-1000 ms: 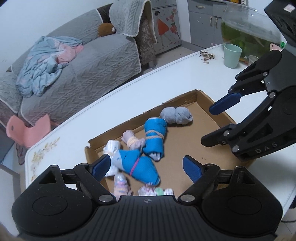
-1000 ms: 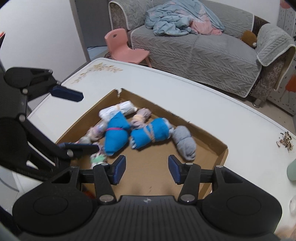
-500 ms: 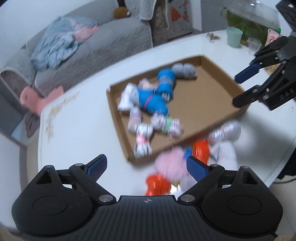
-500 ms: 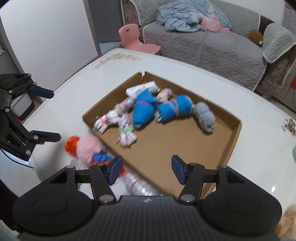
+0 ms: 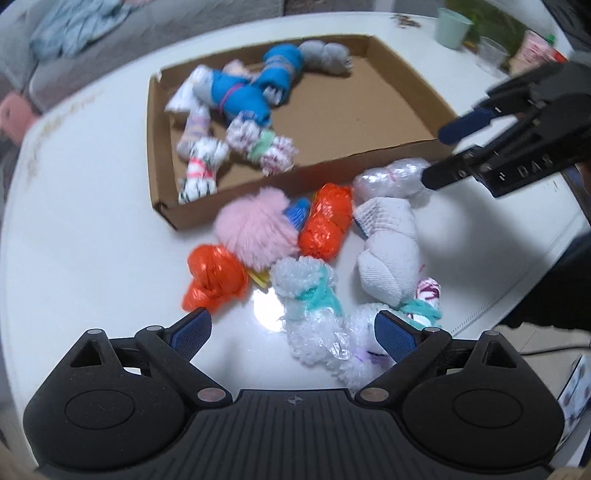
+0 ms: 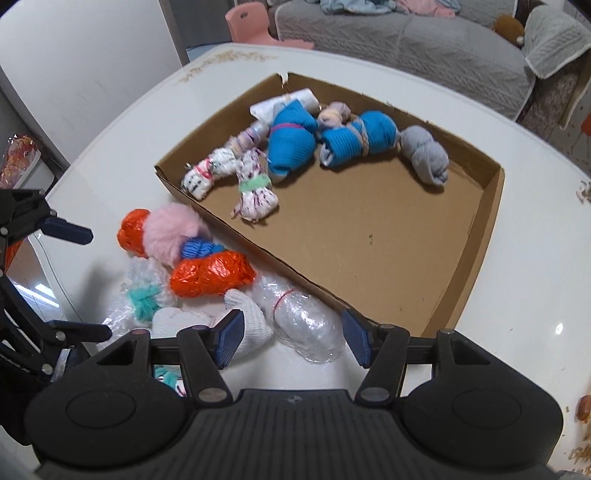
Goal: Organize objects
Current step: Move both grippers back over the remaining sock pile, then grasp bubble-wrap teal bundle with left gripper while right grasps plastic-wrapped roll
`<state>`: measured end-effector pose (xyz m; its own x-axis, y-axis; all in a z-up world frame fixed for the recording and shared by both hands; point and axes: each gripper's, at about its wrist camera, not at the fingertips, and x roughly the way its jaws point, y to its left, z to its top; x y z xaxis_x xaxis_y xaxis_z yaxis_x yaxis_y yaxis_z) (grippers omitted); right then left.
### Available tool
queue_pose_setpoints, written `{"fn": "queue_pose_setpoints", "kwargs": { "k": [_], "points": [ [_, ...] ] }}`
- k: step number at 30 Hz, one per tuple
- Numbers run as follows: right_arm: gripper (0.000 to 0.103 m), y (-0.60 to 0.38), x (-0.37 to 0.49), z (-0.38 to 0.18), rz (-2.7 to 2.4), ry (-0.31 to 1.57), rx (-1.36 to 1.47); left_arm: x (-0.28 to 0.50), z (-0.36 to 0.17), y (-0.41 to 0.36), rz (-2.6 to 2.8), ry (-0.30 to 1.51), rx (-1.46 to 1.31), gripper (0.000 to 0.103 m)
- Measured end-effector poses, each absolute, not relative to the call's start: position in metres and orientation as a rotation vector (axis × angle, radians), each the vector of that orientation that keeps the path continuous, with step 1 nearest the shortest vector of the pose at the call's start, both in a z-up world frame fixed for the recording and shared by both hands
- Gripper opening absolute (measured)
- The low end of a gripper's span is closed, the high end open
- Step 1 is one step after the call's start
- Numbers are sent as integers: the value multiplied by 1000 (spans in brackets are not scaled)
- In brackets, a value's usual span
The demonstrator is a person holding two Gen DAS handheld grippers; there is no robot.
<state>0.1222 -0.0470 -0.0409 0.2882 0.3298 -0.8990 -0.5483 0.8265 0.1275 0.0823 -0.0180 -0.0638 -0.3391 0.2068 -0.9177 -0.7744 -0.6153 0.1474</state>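
A shallow cardboard tray [image 5: 162, 147] [image 6: 491, 221] on the white table holds several rolled sock bundles, among them two blue rolls [image 6: 291, 144] and a grey one [image 6: 424, 158]. In front of its near wall lies a loose pile: a pink fluffy ball [image 5: 255, 229], two orange plastic bundles [image 5: 325, 221], a white sock roll [image 5: 388, 258], a clear plastic bundle [image 6: 303, 321] and a white fluffy bundle with a teal tie [image 5: 306, 291]. My left gripper [image 5: 291, 328] hangs open over the fluffy bundle. Just above the clear bundle, my right gripper [image 6: 293, 338] is open too.
A green cup [image 5: 452, 27] and clear cups stand at the table's far corner. The table edge [image 5: 535, 280] runs close to the right of the pile. A grey sofa [image 6: 406, 37] and a pink chair [image 6: 251, 18] are beyond the table.
Both grippers have pulled back from over the tray and sunk toward the pile in front of it. Both pairs of jaws stand a little wider than before.
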Motion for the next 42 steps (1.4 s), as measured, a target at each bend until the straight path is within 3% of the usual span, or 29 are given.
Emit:
{"fn": "queue_pose_setpoints", "kwargs": {
  "k": [11, 21, 30, 31, 34, 36, 42],
  "points": [
    [55, -44, 142, -60, 574, 1248, -83, 62, -84, -10, 2064, 714, -1351, 97],
    [63, -40, 153, -70, 526, 1301, -32, 55, -99, -19, 2140, 877, -1384, 96],
    [72, -33, 153, -72, 521, 1321, -29, 57, -94, -16, 2142, 838, -1335, 96],
    [72, -32, 153, -73, 516, 1320, -44, 57, -95, -16, 2133, 824, -1342, 95],
    [68, -35, 152, -75, 489, 1354, -47, 55, -98, -19, 2113, 799, -1379, 79],
    [64, -42, 150, -78, 458, 1393, -32, 56, -100, -20, 2105, 794, -1396, 60],
    [65, -55, 150, -72, 416, 1363, -6, 57, -96, -19, 2109, 771, -1403, 59]
  ]
}}
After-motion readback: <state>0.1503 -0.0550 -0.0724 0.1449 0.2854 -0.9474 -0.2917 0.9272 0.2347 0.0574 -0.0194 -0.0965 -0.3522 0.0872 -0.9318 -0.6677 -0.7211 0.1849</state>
